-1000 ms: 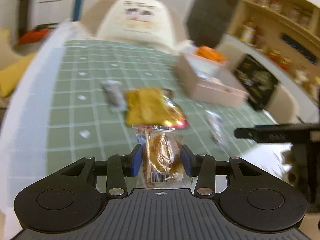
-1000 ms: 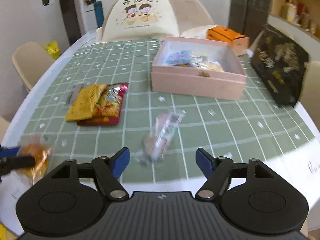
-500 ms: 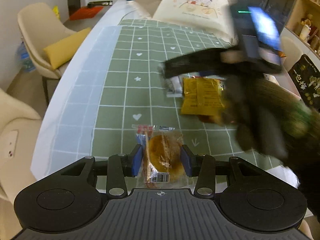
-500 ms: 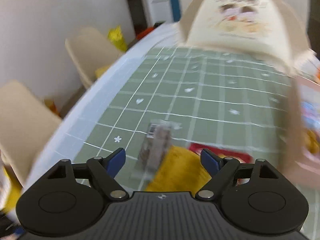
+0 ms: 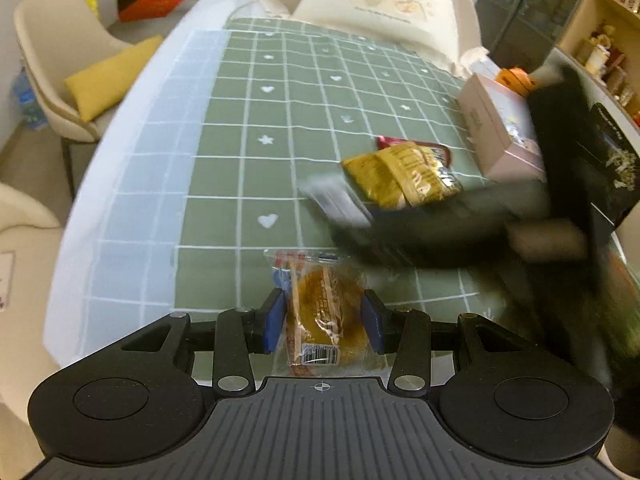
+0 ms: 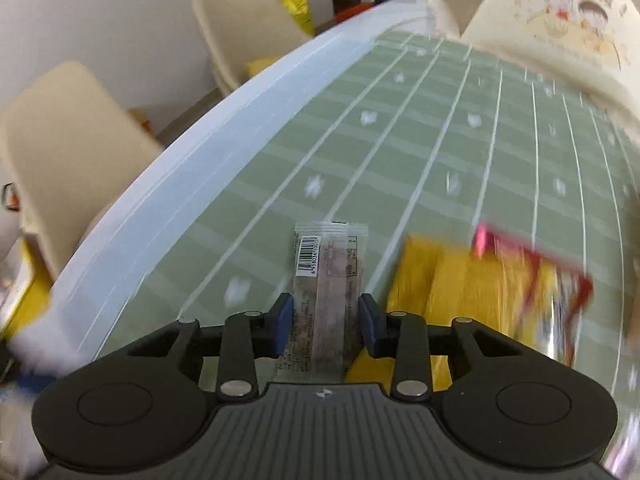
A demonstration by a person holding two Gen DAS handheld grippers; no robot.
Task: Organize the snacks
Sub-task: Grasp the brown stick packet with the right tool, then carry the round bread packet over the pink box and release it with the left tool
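1. Left gripper (image 5: 324,320): I see its blue pads (image 5: 275,320) pressed against both sides of a clear-wrapped round golden pastry (image 5: 326,312), clamped on it, at 6 o'clock in the left wrist view. The wrapper's barcode end points back toward the camera; its red-printed end sticks out forward over the tablecloth.

2. Right gripper (image 6: 325,328): I see its pads tight against a slim clear-wrapped bar (image 6: 326,280) with a dark filling and a white barcode label at its far end. The bar lies lengthwise between the fingers, pointing to 12 o'clock. In the left wrist view this gripper is a dark blur at 3 o'clock.

3. Yellow snack packet (image 5: 394,176): lies on the cloth at 1 o'clock of the left gripper, on top of a red packet (image 5: 412,145) whose edge shows behind it. In the right wrist view it sits just beside the bar at 3 o'clock, blurred.

4. Pink box (image 5: 496,132): at 2 o'clock in the left wrist view, beyond the packets, with wrapped items showing inside; I cannot tell which.

5. Tablecloth (image 5: 248,152): green, white grid, stars and hearts, on a round table.

6. Cream food cover (image 5: 384,0): at 12 o'clock, far end, cartoon print.

7. Beige chair (image 5: 60,60) with yellow cushion (image 5: 110,76): at 10 o'clock, off the table.
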